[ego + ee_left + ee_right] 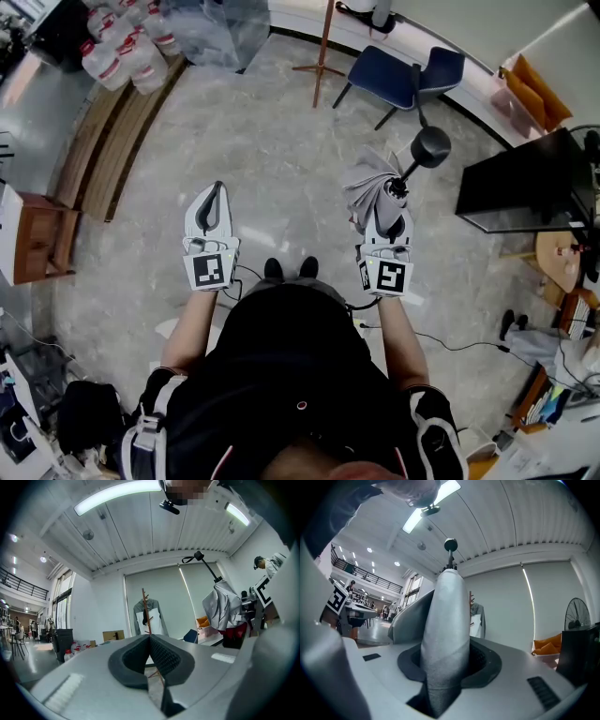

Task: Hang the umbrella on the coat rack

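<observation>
**Folded umbrella clamped upright in the right gripper, coat rack well ahead**

The grey umbrella [368, 186] is folded, with its fabric loosely gathered. It stands roughly upright, with its black rounded handle [429, 147] uppermost. The right gripper [387, 217] holds it at the lower part of the bundle. In the right gripper view, the dark pads press on the grey fabric from both sides, and a loose fold of canopy spills out to the left of the jaws. The left gripper view shows the umbrella from the side, with a thin strap loop [189, 558] hanging at the handle end.

The left gripper [214, 208] is held level beside the right one, well apart from the umbrella. Its jaws are pressed together at the tips and nothing is between them.

The coat rack [322, 42], a slim wooden pole on splayed feet, stands across the pale marbled floor [281, 169] and well away from both grippers. In the left gripper view it lines up directly beyond the closed jaws, and a grey and white garment [149, 616] hangs at it.

Blue chairs [405, 73] stand just right of the rack. A black table [525, 183] is at the right edge, and a wooden bench [112, 141] with plastic bottles [122, 42] near it is at the upper left. The person's shoes [289, 269] show between the two grippers.
</observation>
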Motion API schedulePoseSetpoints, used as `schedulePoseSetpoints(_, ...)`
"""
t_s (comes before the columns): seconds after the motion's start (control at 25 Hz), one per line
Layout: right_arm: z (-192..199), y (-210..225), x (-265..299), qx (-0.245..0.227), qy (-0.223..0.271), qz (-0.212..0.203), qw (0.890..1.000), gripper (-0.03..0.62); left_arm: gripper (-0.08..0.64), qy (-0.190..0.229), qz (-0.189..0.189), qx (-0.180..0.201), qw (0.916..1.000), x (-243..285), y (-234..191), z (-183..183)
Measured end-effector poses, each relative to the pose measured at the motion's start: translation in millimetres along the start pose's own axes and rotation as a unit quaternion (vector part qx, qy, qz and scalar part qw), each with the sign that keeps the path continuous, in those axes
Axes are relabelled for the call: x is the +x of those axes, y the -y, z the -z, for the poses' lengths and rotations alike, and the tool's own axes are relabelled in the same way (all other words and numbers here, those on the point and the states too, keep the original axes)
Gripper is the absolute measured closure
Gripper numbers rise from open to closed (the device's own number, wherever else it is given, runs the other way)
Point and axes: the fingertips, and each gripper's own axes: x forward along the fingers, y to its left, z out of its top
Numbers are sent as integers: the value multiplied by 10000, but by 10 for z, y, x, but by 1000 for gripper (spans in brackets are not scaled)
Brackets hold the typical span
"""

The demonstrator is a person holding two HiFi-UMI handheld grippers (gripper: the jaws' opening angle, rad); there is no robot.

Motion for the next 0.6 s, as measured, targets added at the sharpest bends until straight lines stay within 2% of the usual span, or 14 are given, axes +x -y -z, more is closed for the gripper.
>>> schedulePoseSetpoints(0.2,35,156,118,-10,-34,-80,10000,457,558,187,-104,-92,9997,124,1,-47)
schedulePoseSetpoints(0.6,-40,595,634,-109,-34,-365,9993,457,558,50,-429,-29,9991,489,-184,-119)
